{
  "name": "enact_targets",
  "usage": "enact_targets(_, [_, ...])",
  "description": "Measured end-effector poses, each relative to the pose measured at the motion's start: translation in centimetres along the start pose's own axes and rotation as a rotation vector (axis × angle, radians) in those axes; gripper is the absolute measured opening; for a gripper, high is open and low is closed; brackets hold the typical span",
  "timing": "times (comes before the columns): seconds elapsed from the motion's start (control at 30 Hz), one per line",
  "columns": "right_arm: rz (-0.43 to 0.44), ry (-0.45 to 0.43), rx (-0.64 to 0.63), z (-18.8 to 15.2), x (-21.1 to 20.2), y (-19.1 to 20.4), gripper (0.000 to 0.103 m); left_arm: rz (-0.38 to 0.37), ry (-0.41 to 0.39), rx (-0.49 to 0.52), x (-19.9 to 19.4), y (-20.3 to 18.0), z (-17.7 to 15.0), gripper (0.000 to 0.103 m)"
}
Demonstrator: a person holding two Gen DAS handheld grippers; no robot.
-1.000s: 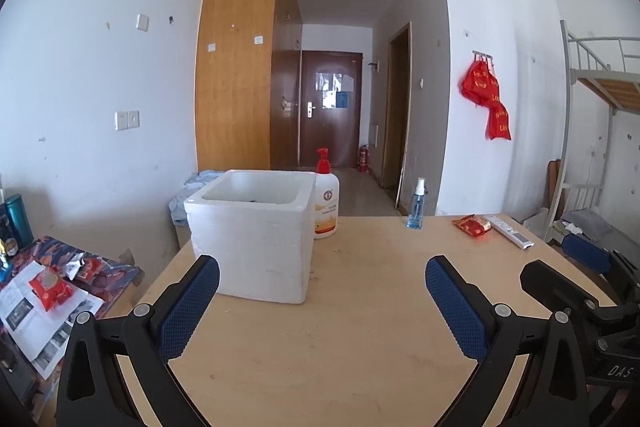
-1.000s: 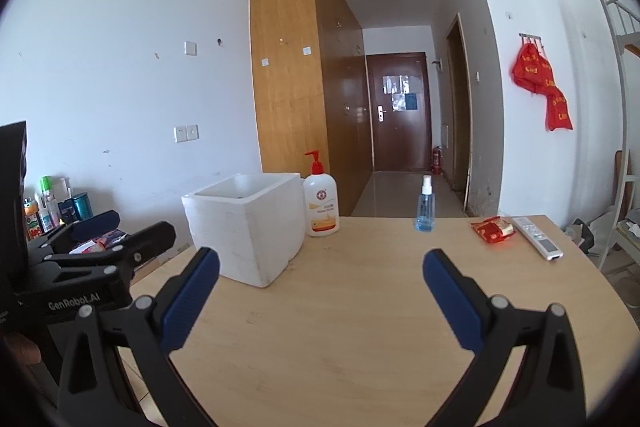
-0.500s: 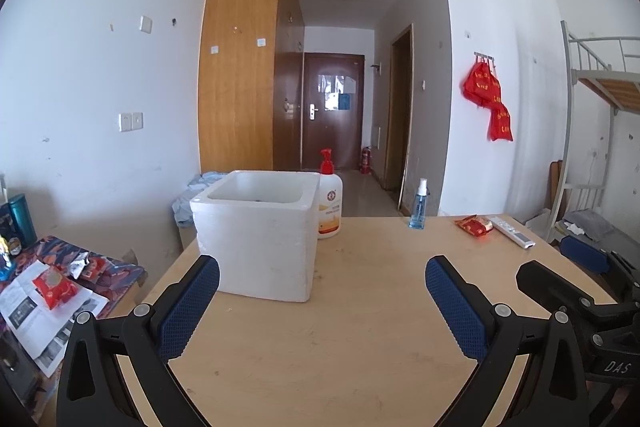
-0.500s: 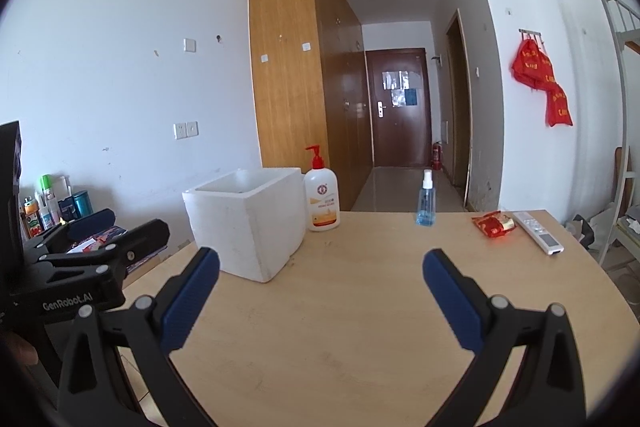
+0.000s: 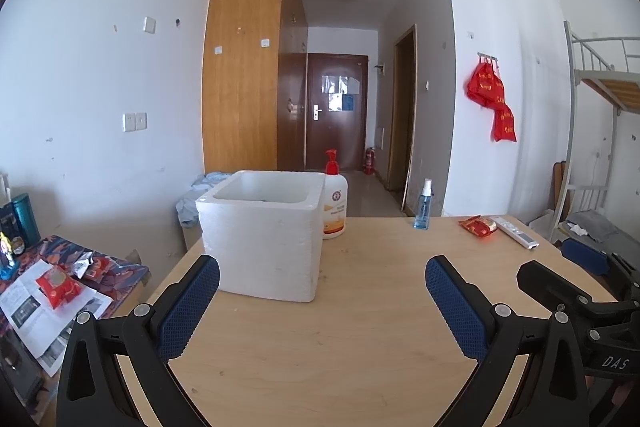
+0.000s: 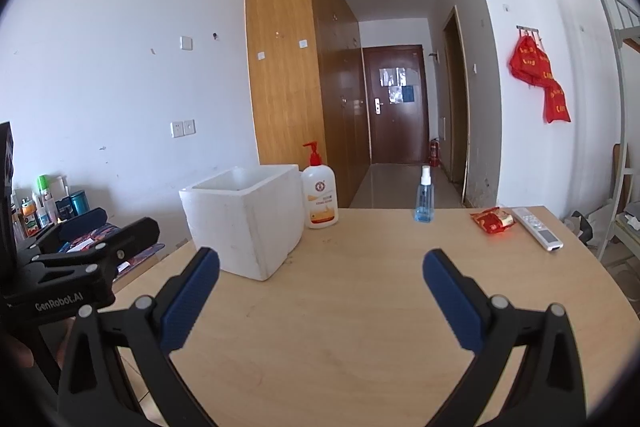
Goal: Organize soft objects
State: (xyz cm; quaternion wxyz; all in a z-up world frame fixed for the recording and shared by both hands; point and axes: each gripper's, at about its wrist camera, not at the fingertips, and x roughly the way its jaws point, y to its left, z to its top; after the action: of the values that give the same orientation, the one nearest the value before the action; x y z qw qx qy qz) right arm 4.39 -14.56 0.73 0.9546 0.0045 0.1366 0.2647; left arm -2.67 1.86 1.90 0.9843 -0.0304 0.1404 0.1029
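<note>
Both grippers, left gripper (image 5: 322, 291) and right gripper (image 6: 321, 287), jaws apart, empty. Red packet (image 6: 492, 221) lies far right on tabletop (image 6: 340, 327), beside remote (image 6: 538, 229). Likely light, crinkly, slippery; pinch mid-body.

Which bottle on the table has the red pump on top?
The big white lotion bottle beside the white foam box. The small blue spray bottle has a white nozzle instead.

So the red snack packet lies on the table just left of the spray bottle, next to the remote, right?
Not quite: the snack packet lies right of the spray bottle, next to the remote on the table. The right wrist view shows it.
</note>
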Motion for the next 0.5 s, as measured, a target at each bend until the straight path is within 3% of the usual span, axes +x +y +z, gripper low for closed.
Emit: enact_targets(0.5, [-0.001,0.004,0.003,0.06,0.12,-0.08,0.103,0.001,-0.001,0.002,0.04,-0.05,-0.04,0.103])
